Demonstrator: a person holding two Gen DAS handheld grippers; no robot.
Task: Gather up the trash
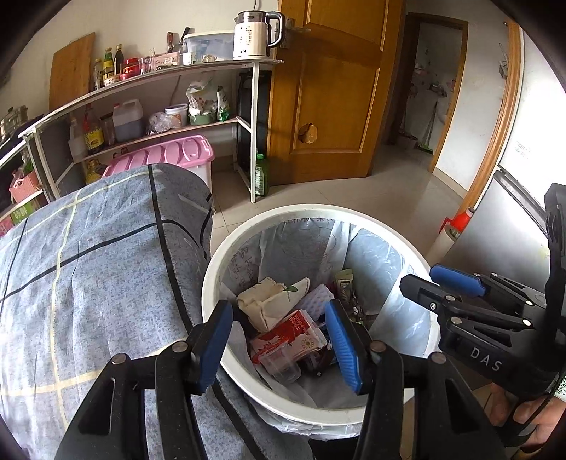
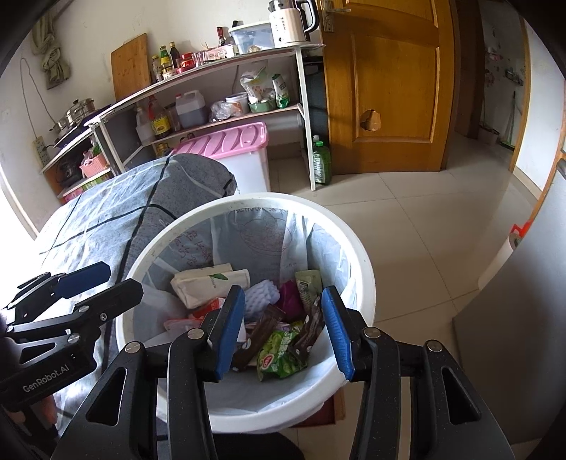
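Observation:
A white trash bin point(image 1: 226, 258) with a plastic liner stands on the floor beside the cloth-covered table; it also shows in the right wrist view point(image 2: 357, 262). Inside lie a red-and-white carton point(image 1: 290, 332), a beige paper pack point(image 1: 269, 300), a white sponge point(image 2: 260, 299), a green snack bag point(image 2: 279, 354) and brown wrappers point(image 2: 261, 332). My left gripper point(image 1: 279, 345) is open and empty above the bin's near rim. My right gripper point(image 2: 283, 332) is open and empty above the bin. Each gripper shows in the other's view, the right one point(image 1: 445, 283) and the left one point(image 2: 102, 279).
A table under a blue-grey checked cloth point(image 1: 88, 265) lies left of the bin. Behind stand a shelf unit point(image 1: 177, 88) with bottles and a kettle point(image 1: 254, 33), a pink-lidded box point(image 1: 169, 157), a green bottle point(image 1: 261, 175) and a wooden door point(image 1: 336, 88). A grey fridge point(image 1: 509, 226) stands at the right.

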